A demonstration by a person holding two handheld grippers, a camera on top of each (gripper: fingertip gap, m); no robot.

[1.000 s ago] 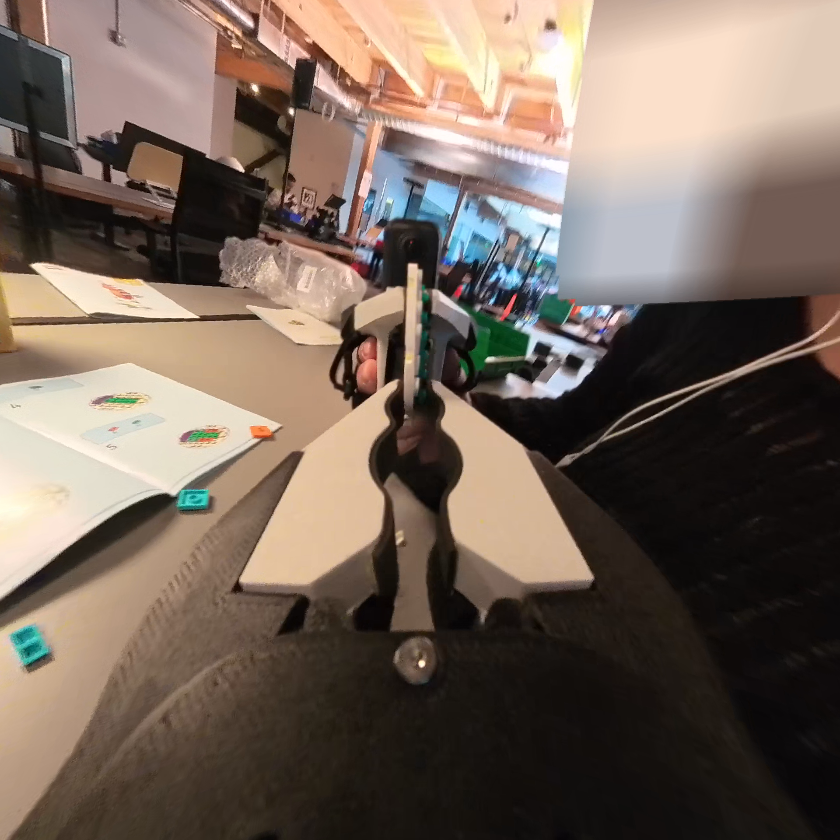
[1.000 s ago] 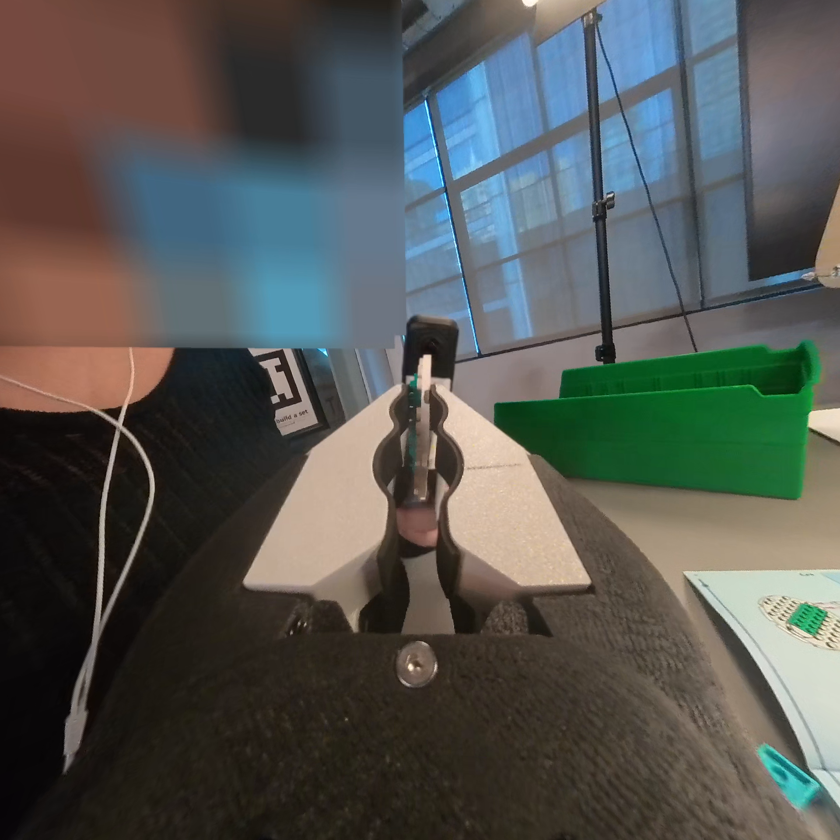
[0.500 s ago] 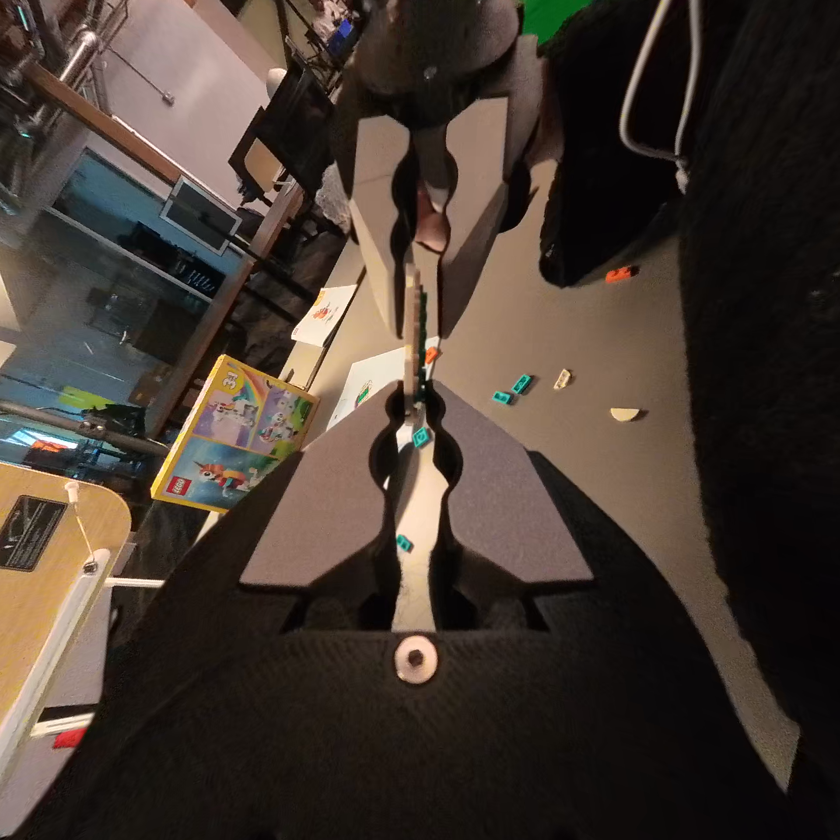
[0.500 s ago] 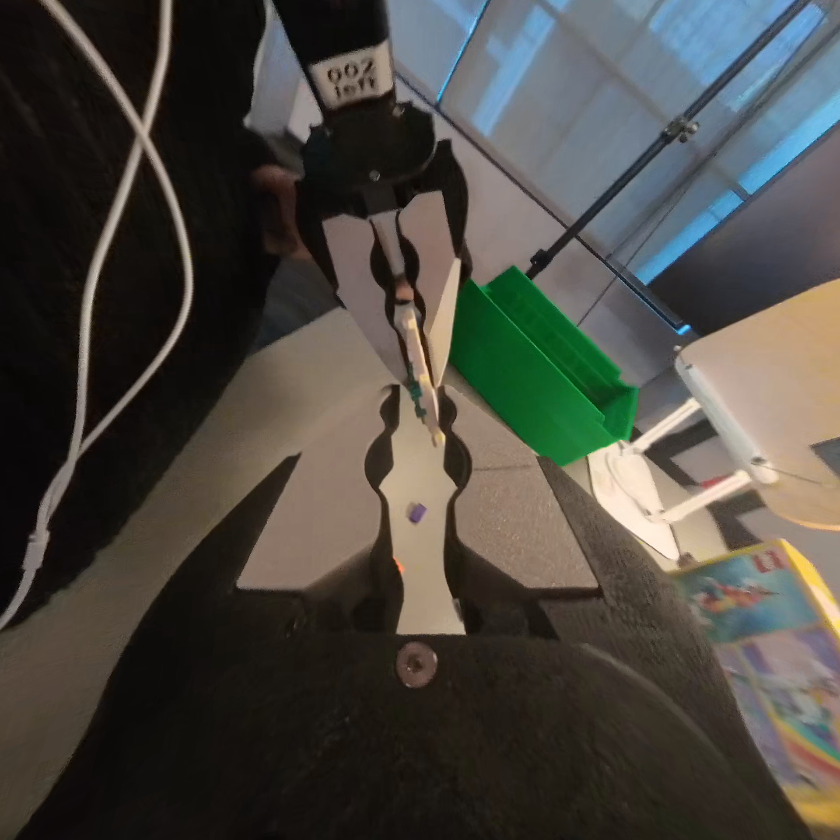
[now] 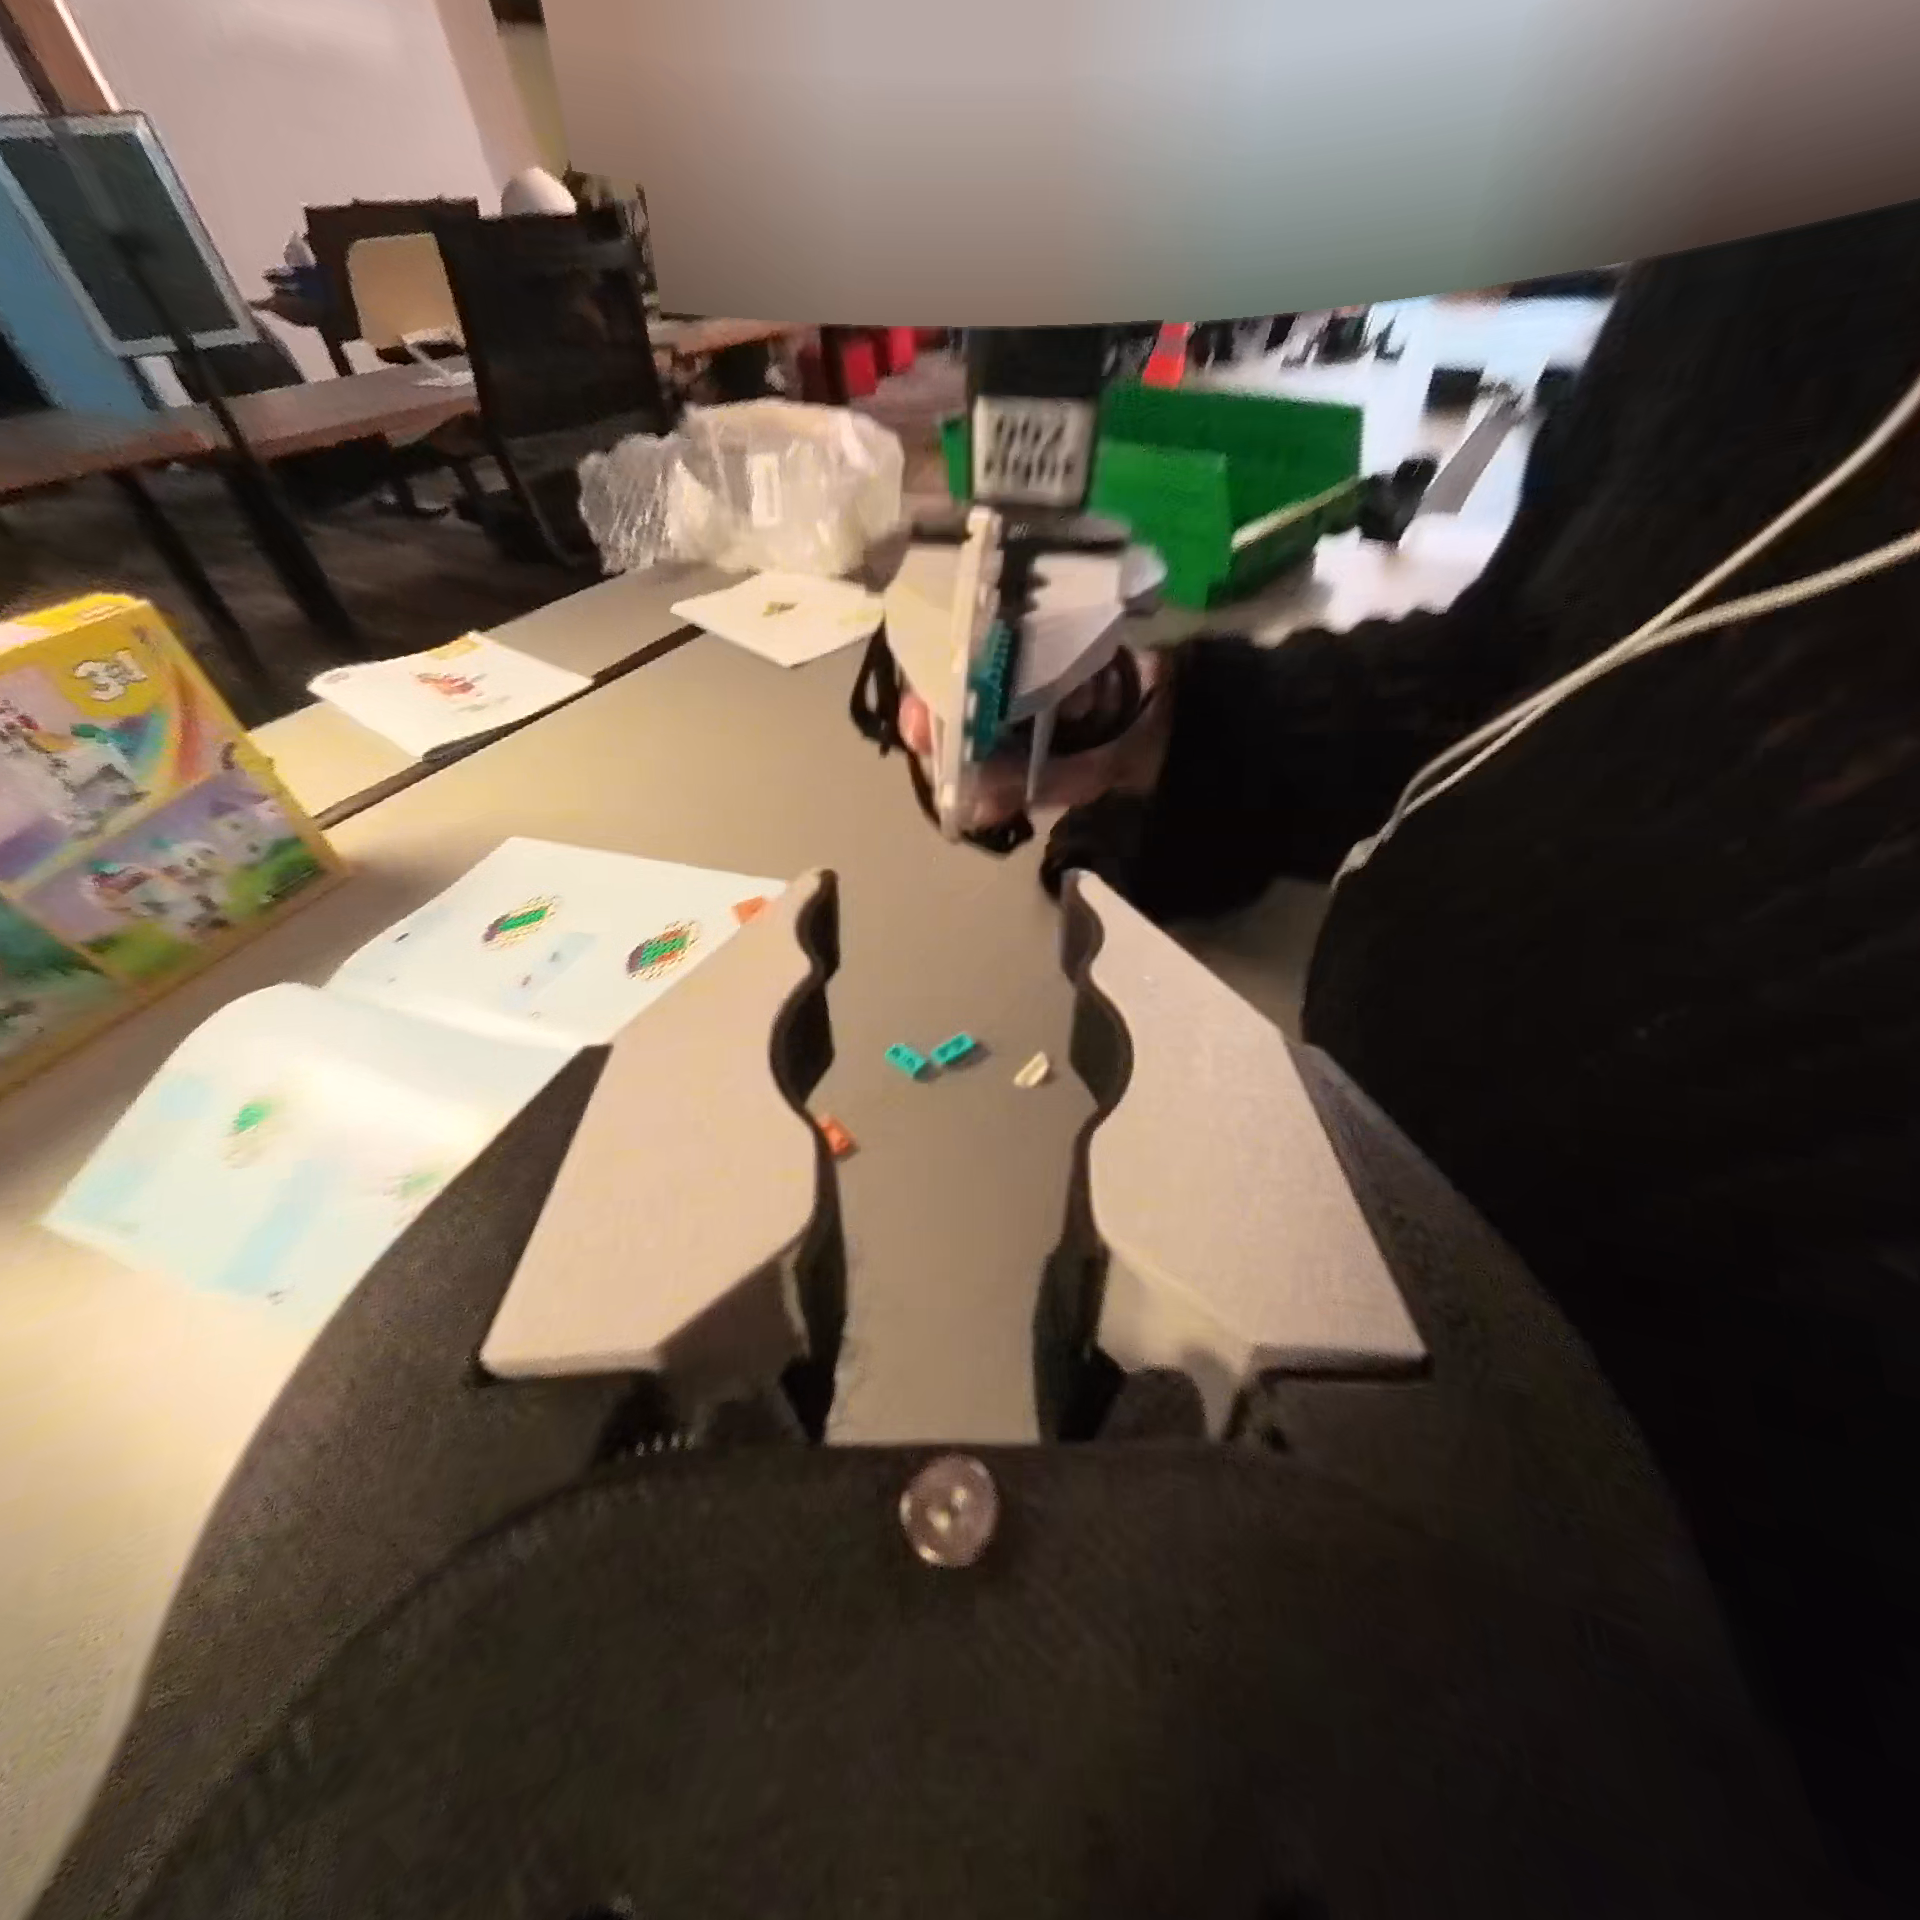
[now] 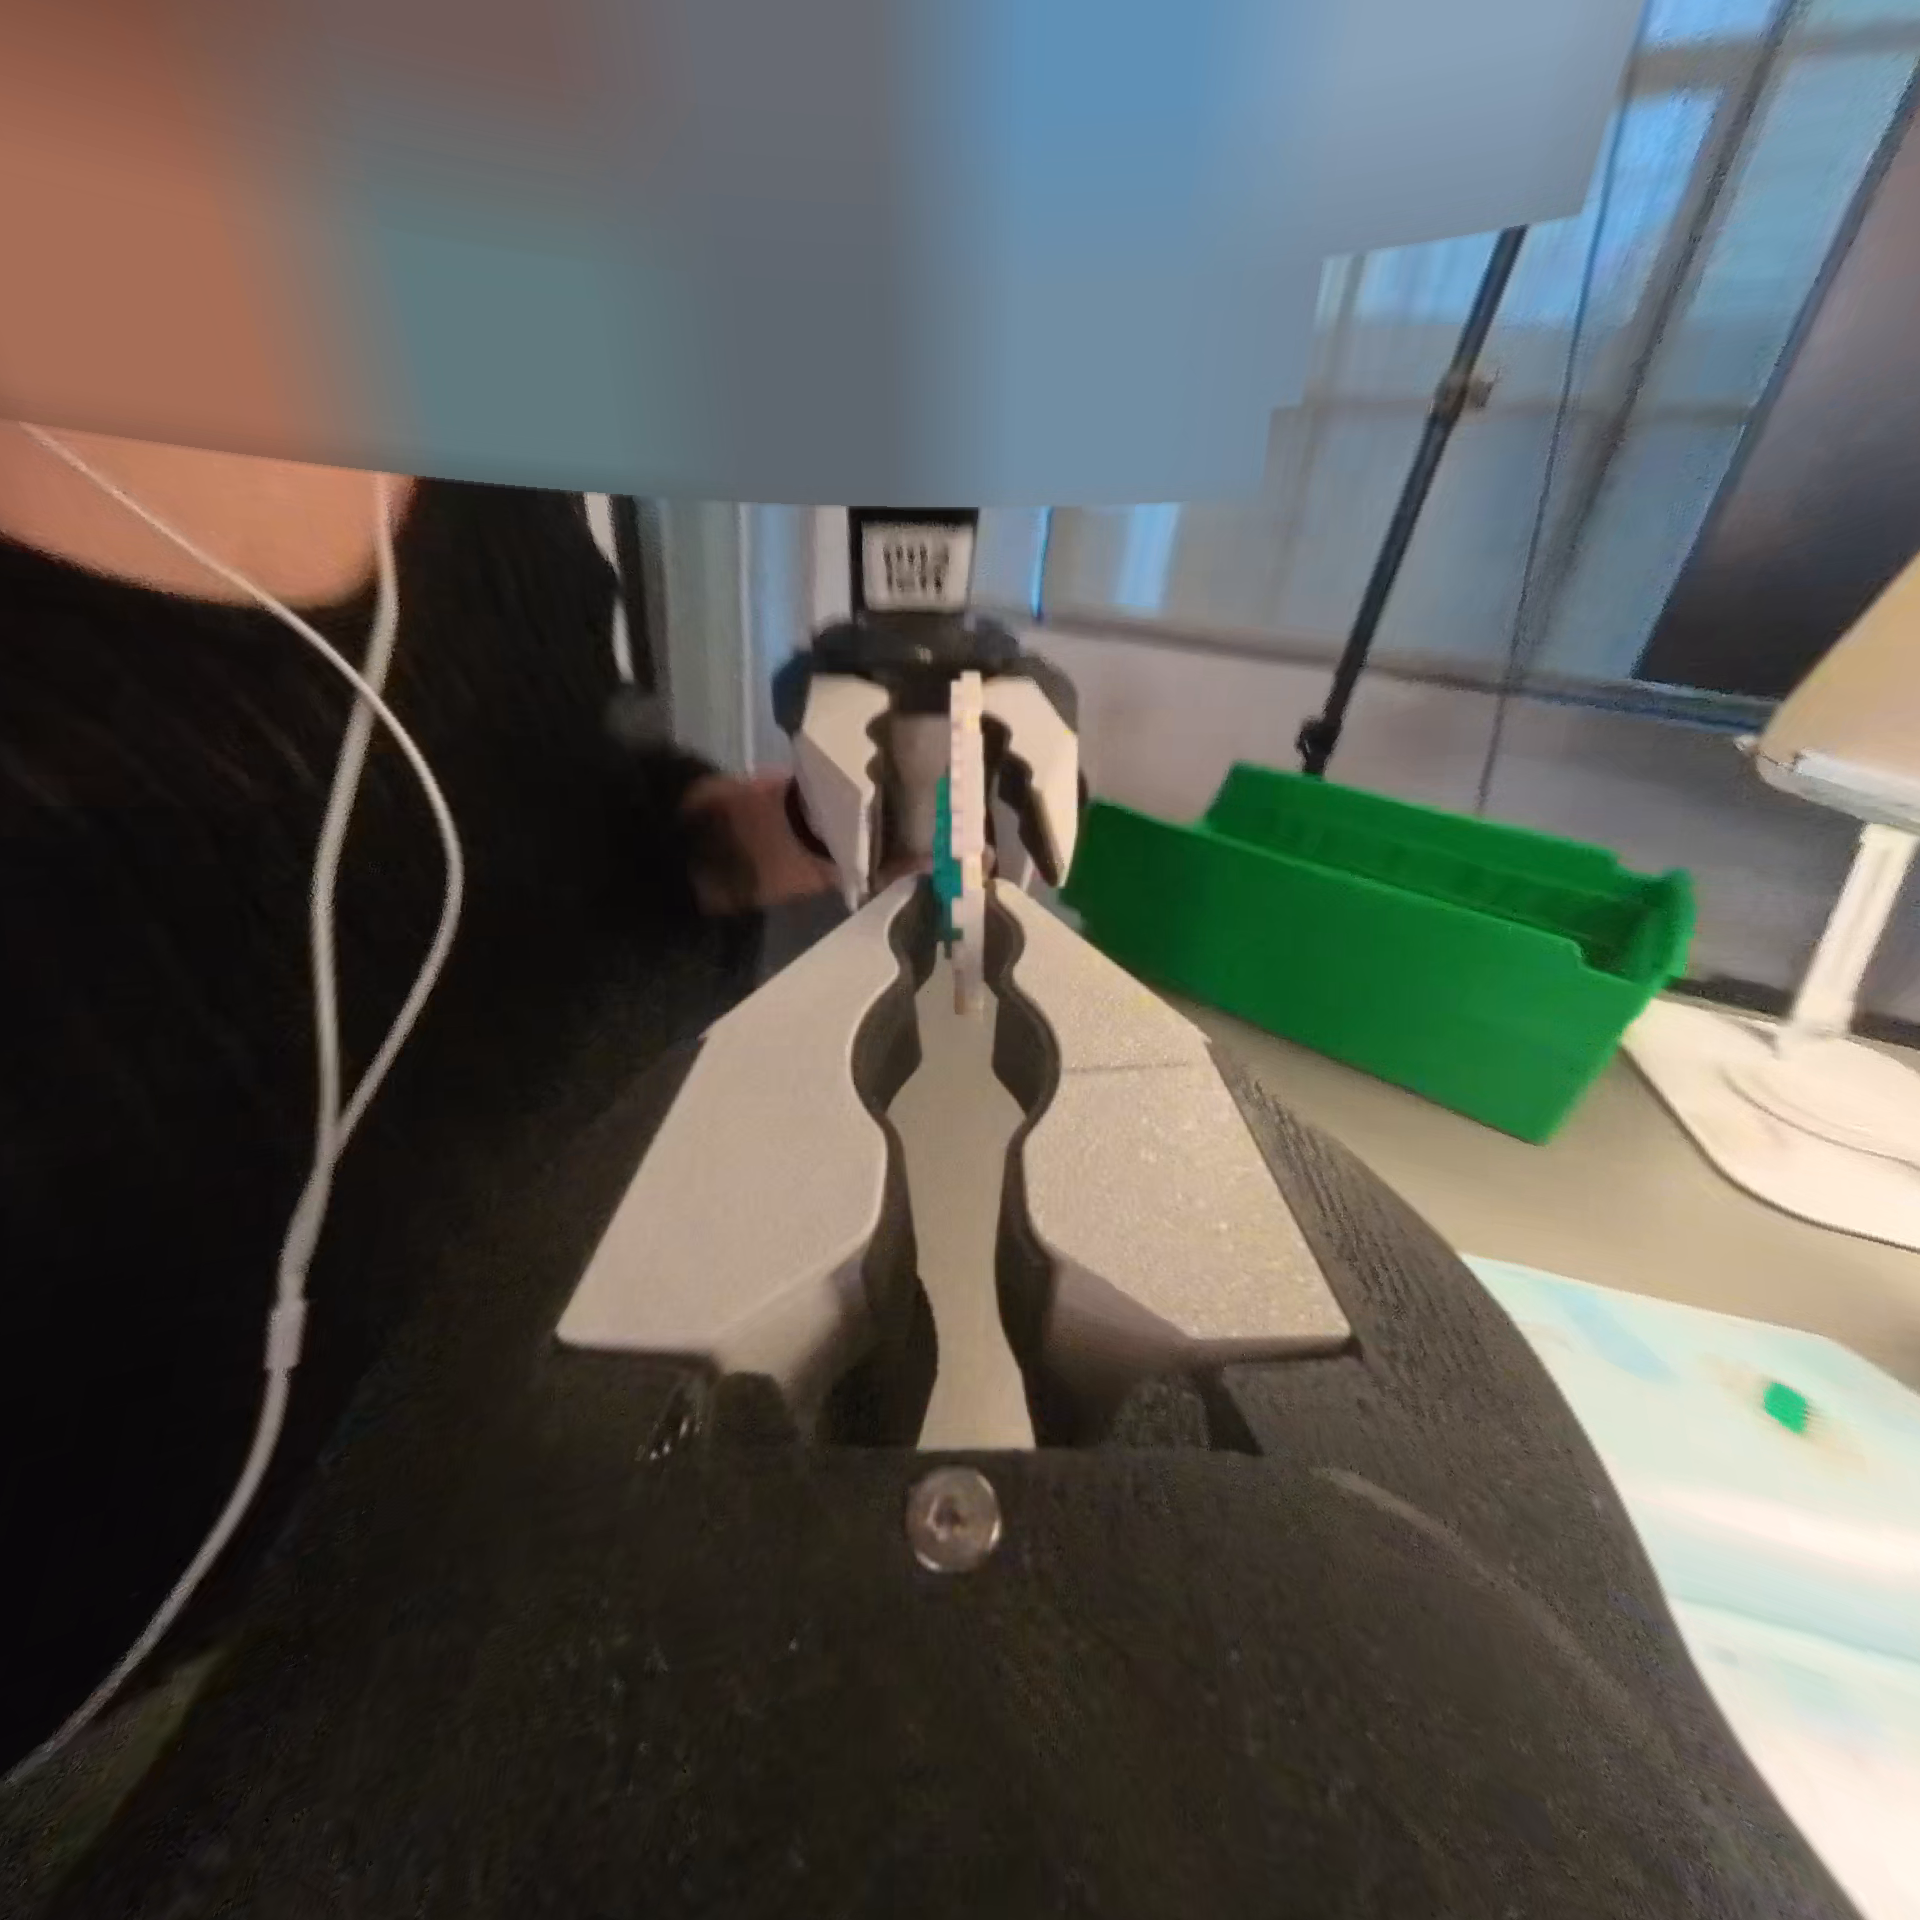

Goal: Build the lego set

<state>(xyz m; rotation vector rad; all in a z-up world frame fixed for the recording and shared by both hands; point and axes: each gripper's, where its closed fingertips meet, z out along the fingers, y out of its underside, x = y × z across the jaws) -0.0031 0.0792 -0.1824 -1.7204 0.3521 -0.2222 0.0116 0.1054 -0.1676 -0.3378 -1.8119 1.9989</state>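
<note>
- The plate, a thin white lego piece with teal bricks on one face, stands on edge in the air above the table; in the left wrist view it shows at.
- The right gripper is clamped on the plate, its fingertips pinching the lower part of the piece.
- In the left wrist view the right gripper is seen end-on, the plate upright between its jaws and a hand behind it.
- The left gripper is spread wide with nothing between its fingers; it hangs over the table, apart from the plate.
- In the right wrist view the left gripper sits just beyond the plate, jaws parted; the view does not settle whether it touches the piece.
- Loose bricks lie on the table in the gap between the left fingers: two teal bricks side by side, a cream brick to their right, an orange brick nearer.
- An open booklet lies left of them, touching nothing but the table, with another orange brick at its far corner.
- A yellow box stands beyond the booklet at the left edge.
- A green bin sits on the table to the right of both grippers.
- A clear bag and loose sheets rest at the far side.
</note>
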